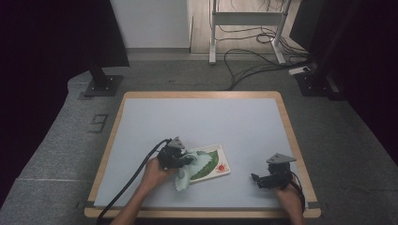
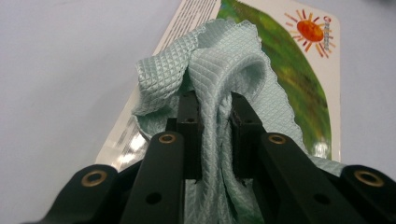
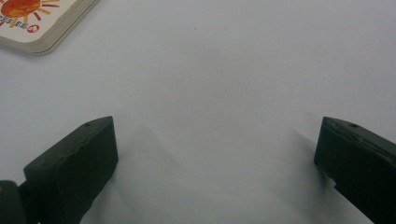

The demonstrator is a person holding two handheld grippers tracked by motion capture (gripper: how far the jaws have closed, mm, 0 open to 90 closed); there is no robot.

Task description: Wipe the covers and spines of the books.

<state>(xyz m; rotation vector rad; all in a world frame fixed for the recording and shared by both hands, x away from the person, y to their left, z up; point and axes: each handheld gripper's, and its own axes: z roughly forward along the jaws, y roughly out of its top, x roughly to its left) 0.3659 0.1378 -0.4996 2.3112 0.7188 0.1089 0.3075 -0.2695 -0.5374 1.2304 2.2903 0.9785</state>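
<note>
The table (image 1: 141, 140) carries a pale blue-grey surface inside a wooden rim, with grey carpet, cables and stand feet around it.

On that surface lies a flat card (image 1: 220, 166), white-edged, printed with a broad green leaf shape and an orange sun at one corner. In the left gripper view the card (image 2: 327, 93) lies directly ahead of and beneath the jaws, its sun corner at the far right. In the right gripper view one rounded corner of the card (image 3: 42, 28) lies well ahead of the jaws and to their left, clear of both.

A pale green cloth (image 1: 190, 166) with a waffle weave and scalloped edge rests partly on the card and partly on the table. In the left gripper view the cloth (image 2: 219, 84) rises in a fold between the two jaws, bulges over their tips and drapes onto the card beyond.

The left gripper (image 1: 180, 159), held in a hand (image 1: 155, 171), has its jaws drawn close together and pinching that fold, pads pressed against the fabric on both sides.

The right gripper (image 1: 263, 180) sits well apart from the cloth, above bare table. Its jaws stand wide apart with nothing between them.
</note>
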